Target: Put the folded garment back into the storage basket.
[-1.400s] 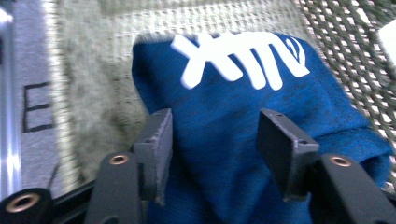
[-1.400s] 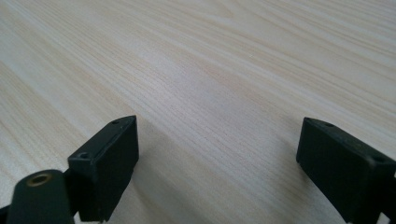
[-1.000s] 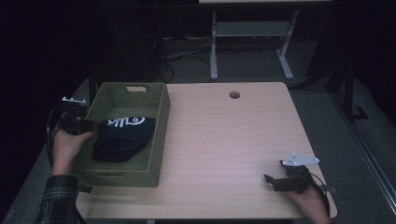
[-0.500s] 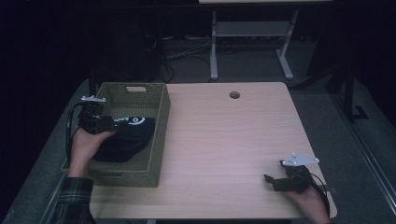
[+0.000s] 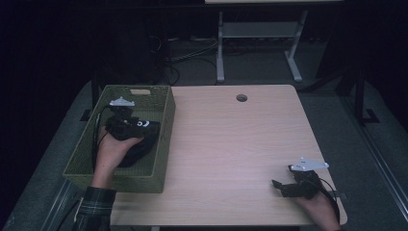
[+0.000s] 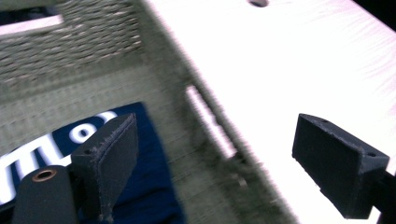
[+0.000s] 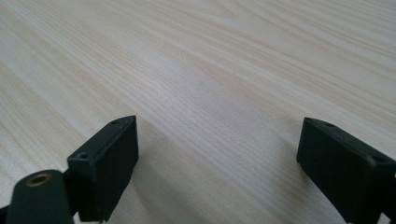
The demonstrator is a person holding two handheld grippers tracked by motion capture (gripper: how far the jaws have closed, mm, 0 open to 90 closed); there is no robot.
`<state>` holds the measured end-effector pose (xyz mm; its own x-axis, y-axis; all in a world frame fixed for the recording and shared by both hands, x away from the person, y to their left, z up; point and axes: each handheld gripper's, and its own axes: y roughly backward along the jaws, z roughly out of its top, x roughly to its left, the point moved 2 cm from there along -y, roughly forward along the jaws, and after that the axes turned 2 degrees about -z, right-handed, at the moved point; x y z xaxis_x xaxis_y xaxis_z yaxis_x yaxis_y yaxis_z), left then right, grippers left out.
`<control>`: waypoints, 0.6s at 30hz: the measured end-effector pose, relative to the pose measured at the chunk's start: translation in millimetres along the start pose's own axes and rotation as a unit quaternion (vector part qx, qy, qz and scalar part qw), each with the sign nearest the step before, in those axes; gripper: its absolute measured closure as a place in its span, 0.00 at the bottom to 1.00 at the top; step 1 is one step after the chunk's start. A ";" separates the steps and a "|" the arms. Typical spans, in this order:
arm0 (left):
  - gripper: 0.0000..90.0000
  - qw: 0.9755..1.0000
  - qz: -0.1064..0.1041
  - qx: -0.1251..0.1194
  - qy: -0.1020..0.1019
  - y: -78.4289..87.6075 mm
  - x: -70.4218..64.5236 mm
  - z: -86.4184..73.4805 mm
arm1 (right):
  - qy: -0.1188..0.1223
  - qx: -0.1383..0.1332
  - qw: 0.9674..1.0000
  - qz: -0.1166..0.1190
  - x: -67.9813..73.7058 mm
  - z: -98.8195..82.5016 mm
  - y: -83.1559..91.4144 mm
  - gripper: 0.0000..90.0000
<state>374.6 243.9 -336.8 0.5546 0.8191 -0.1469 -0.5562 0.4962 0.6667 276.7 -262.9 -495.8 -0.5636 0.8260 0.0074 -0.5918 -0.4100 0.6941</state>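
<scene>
A green woven basket (image 5: 163, 139) stands on the left part of the wooden table (image 5: 231, 144). Inside it lies a dark blue cloth with white lettering (image 5: 140, 153). My left gripper (image 5: 148, 126) hovers over that cloth, pointing toward the basket's right wall. Its jaws have just been opening and stand wide, with nothing between them. In the left gripper view, my left gripper (image 6: 224, 163) straddles the basket wall (image 6: 205, 130), with the cloth (image 6: 140, 186) below its left jaw. My right gripper (image 5: 279, 186) rests open near the table's front right corner. My right gripper (image 7: 219, 172) frames bare wood (image 7: 210, 70).
A round cable hole (image 5: 241, 97) sits near the table's far edge. Behind the table stand a white desk frame (image 5: 220, 48) and floor cables (image 5: 187, 53). The basket's near wall (image 5: 120, 180) reaches the table's front left edge.
The left hand has travelled rightward from the basket's left rim to above the cloth inside it, and its jaws have spread. The right hand has kept still.
</scene>
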 end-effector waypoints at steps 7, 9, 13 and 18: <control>0.16 0.999 -0.031 -0.016 -0.018 -10.7 -36.7 3.7 | 0.000 0.000 1.000 0.000 0.0 0.0 0.0 0.14; 0.16 0.999 -0.040 -0.015 -0.026 -16.3 -48.4 3.2 | 0.002 -0.002 1.000 -0.001 -0.3 0.1 -0.1 0.14; 0.16 0.998 -0.056 -0.014 -0.038 -27.0 -67.4 1.5 | 0.000 0.000 1.000 0.000 0.1 0.0 0.1 0.14; 0.16 0.996 -0.071 -0.005 -0.055 -42.9 -90.6 -2.5 | 0.000 0.000 1.000 0.001 0.1 0.0 0.1 0.14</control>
<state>346.6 149.1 -353.9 0.6925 0.7041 -0.1573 -0.4736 0.6082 0.6370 276.6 -262.9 -495.7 -0.5640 0.8257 0.0085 -0.5913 -0.4110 0.6939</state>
